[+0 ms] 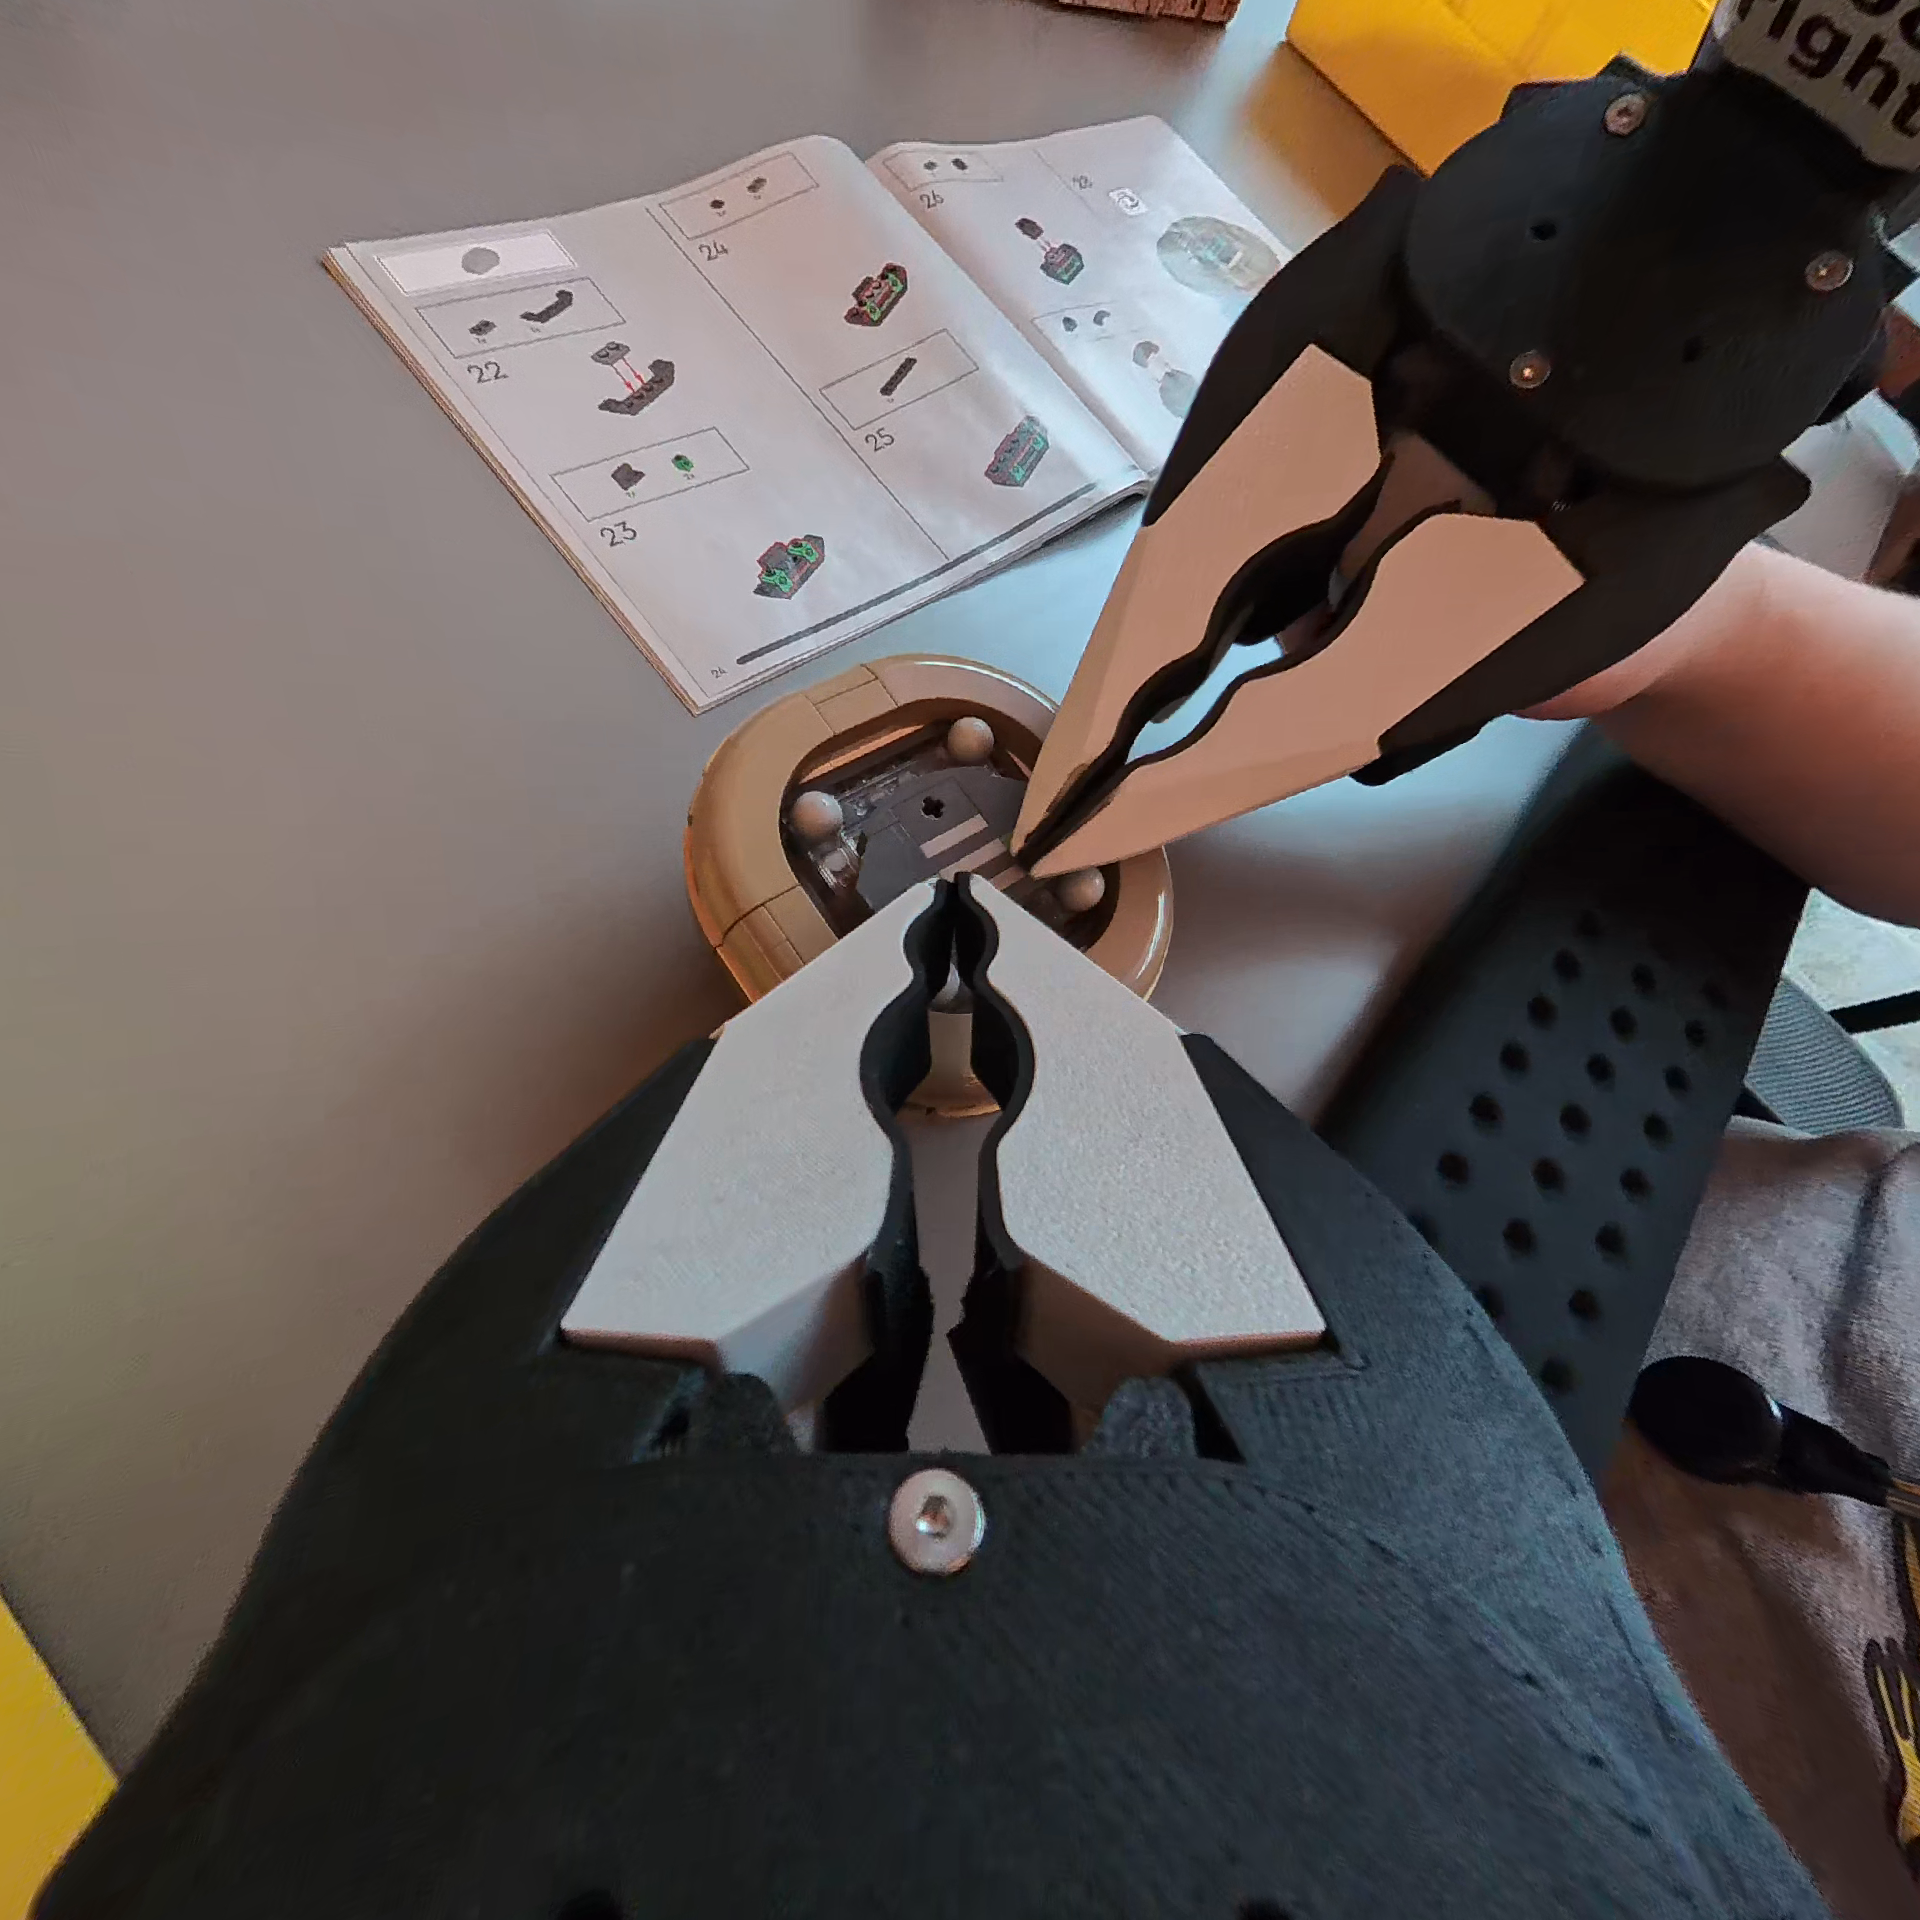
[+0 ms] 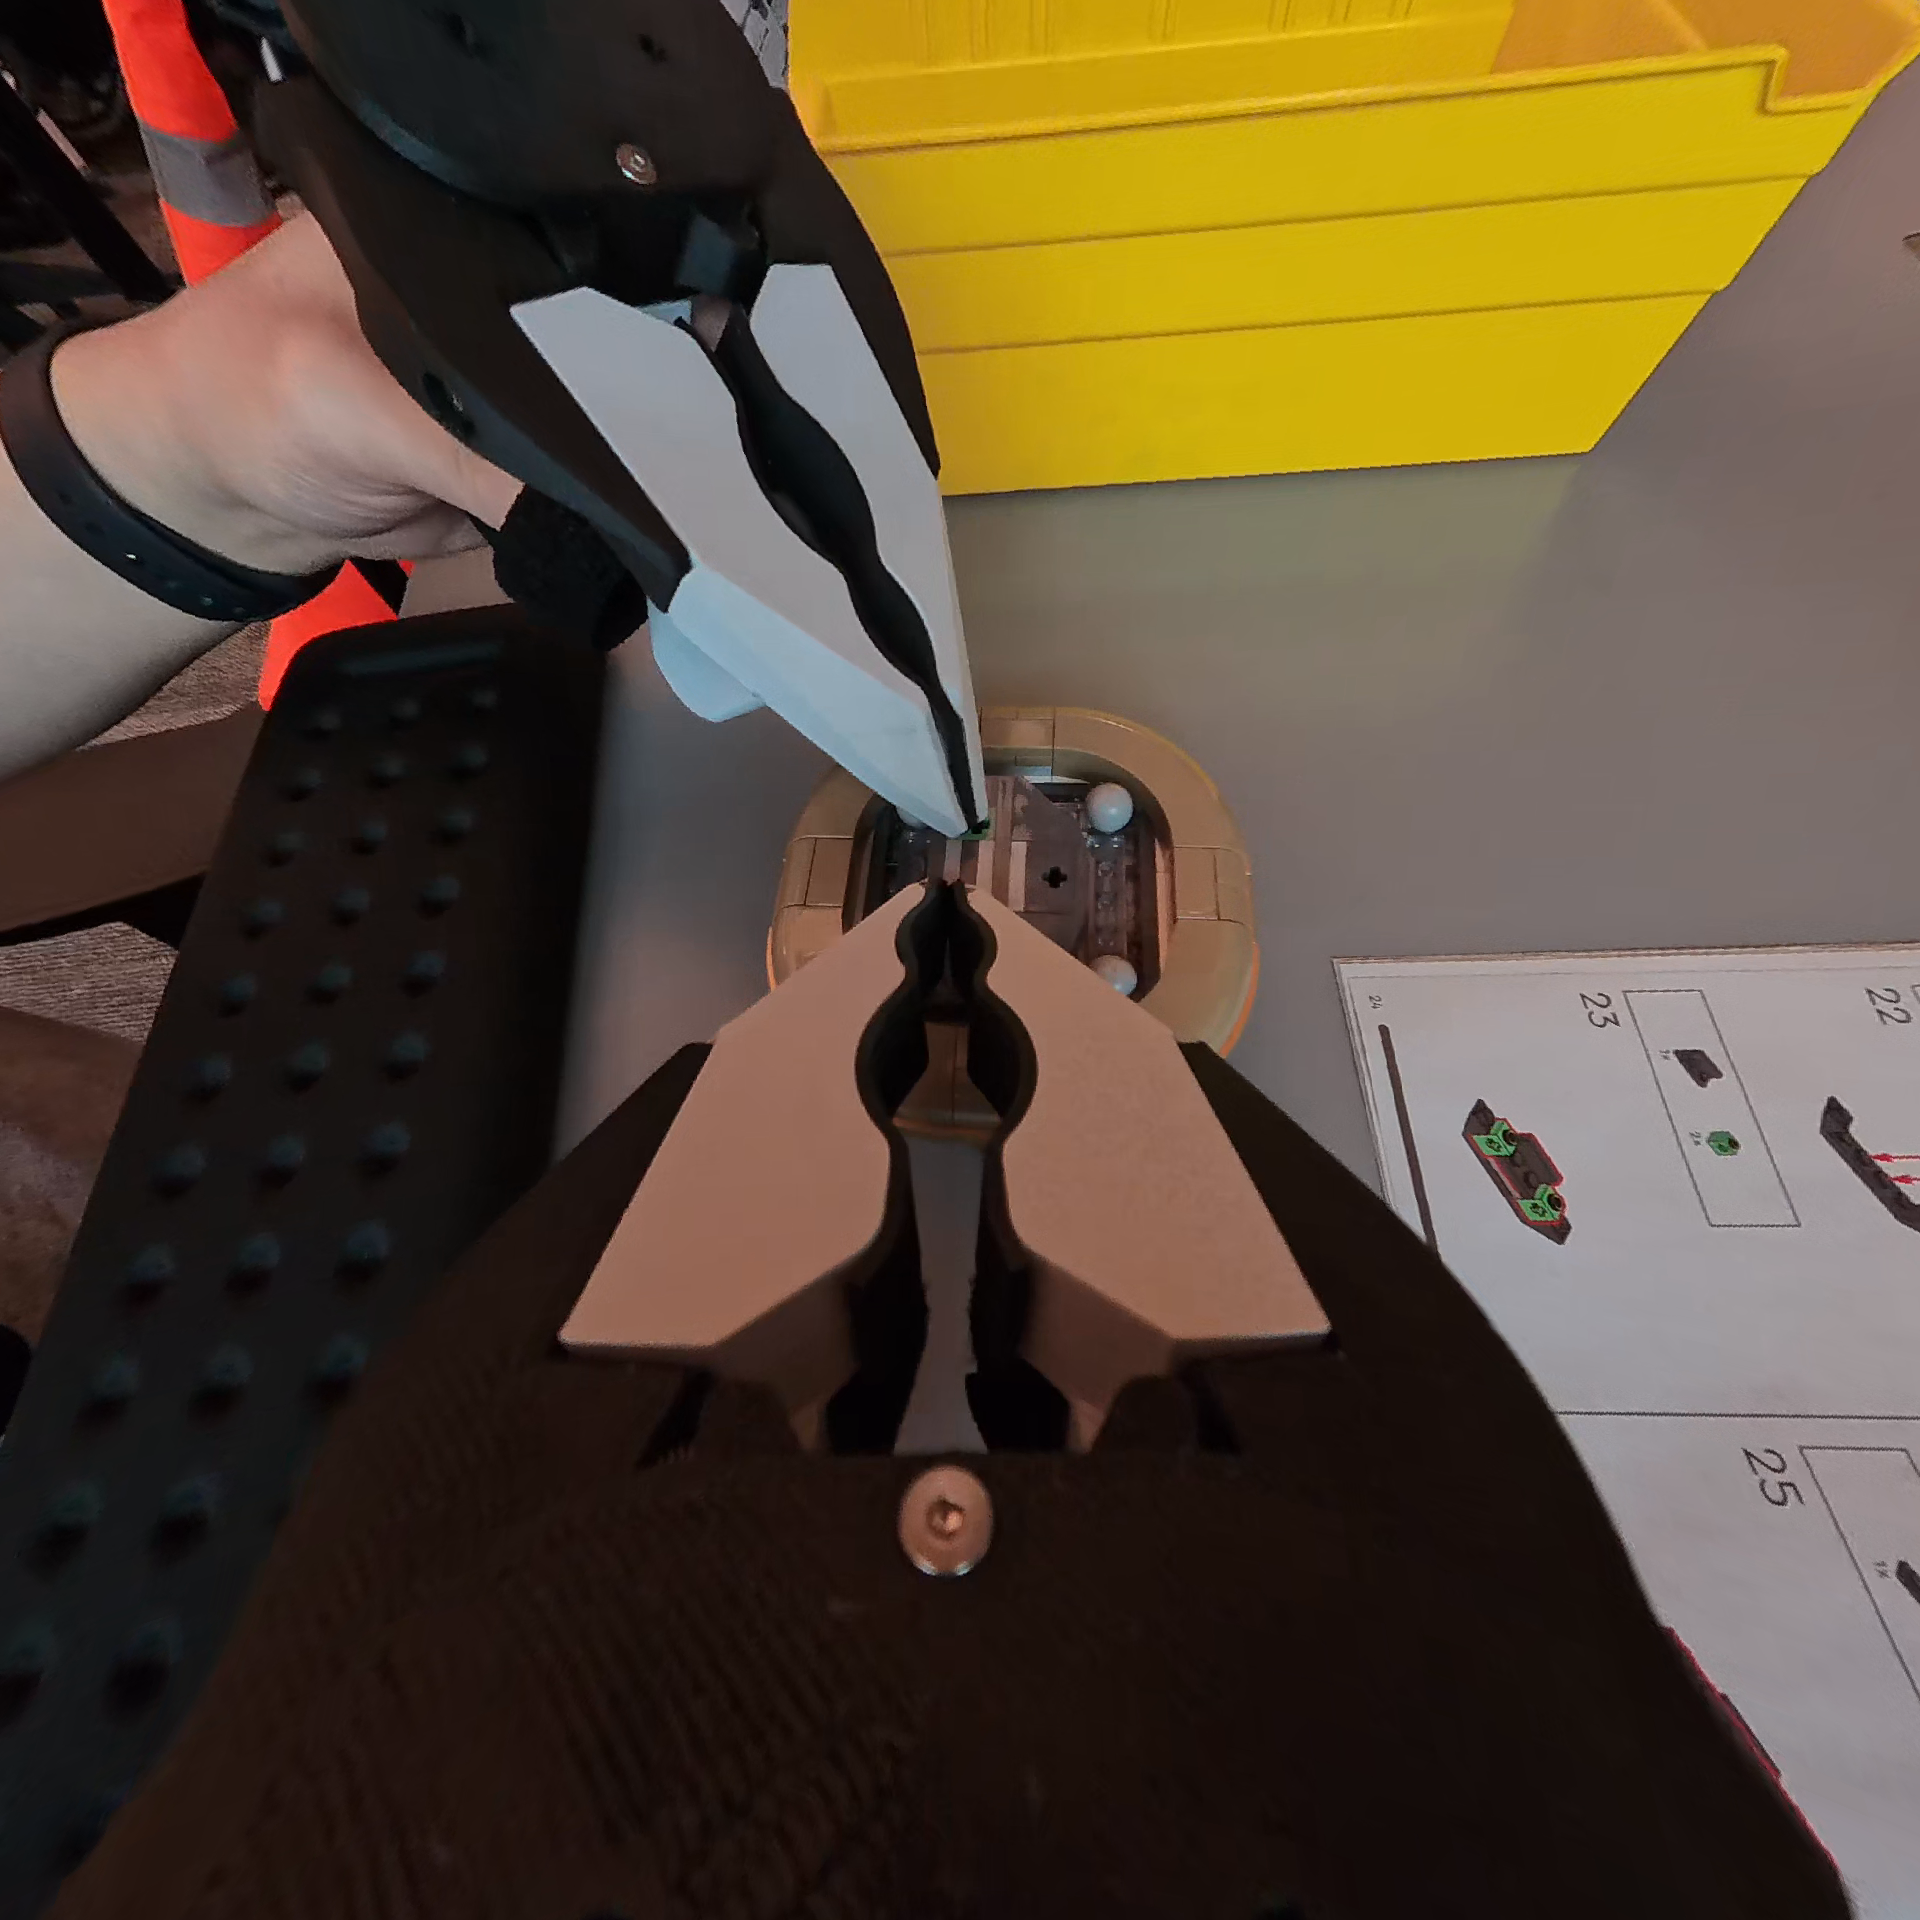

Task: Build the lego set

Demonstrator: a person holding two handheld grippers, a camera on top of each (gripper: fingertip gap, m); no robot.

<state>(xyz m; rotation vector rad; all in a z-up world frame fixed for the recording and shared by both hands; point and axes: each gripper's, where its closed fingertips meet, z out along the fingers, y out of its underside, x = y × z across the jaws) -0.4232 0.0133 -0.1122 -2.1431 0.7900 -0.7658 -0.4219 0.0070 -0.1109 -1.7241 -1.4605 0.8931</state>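
Observation:
The lego model is a round tan ring [image 1: 727, 831] with a dark grey studded inside and pale ball pins; it sits on the grey table and also shows in the right wrist view [image 2: 1195, 800]. My left gripper [image 1: 956, 883] is shut, with its tips over the near inside edge of the model. In the right wrist view the left gripper [image 2: 971, 826] pinches a tiny green piece [image 2: 977, 829] against the model's inside. My right gripper [image 2: 951, 883] is shut, tips down inside the model beside a pale tile. It reaches in from the upper right in the left wrist view [image 1: 1023, 857]. The two tips almost touch.
An open instruction booklet [image 1: 779, 395] lies just beyond the model and shows in the right wrist view [image 2: 1662, 1247]. A yellow bin [image 2: 1299, 260] stands behind the model. A black perforated chair part [image 2: 312, 1039] is at the table edge. An orange cone [image 2: 187, 135] stands off the table. The grippers are tip to tip, or close to it.

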